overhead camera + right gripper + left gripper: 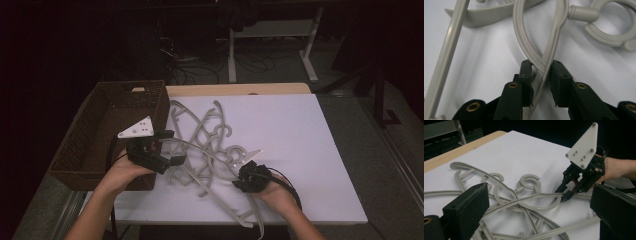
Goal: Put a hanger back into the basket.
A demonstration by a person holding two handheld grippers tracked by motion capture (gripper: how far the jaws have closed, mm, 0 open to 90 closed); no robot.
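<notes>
Several grey plastic hangers [205, 145] lie tangled in a pile on the white board [300, 150]. My right gripper [238, 175] is shut on a thin curved hanger arm [529, 50] where it crosses a second bar, as the right gripper view [541, 72] shows. That same arm [524, 200] runs leftward towards my left gripper [172, 147]. In its own view the left gripper [540, 195] stands wide open over the pile, its pads [469, 210] apart from the hangers. The right gripper [565, 195] also appears there, farther off.
A dark woven basket [130, 87] stands at the left edge of the board, right beside my left hand. The right half of the board is bare white. A wooden table edge [240, 89] runs behind it, with desk legs and cables beyond.
</notes>
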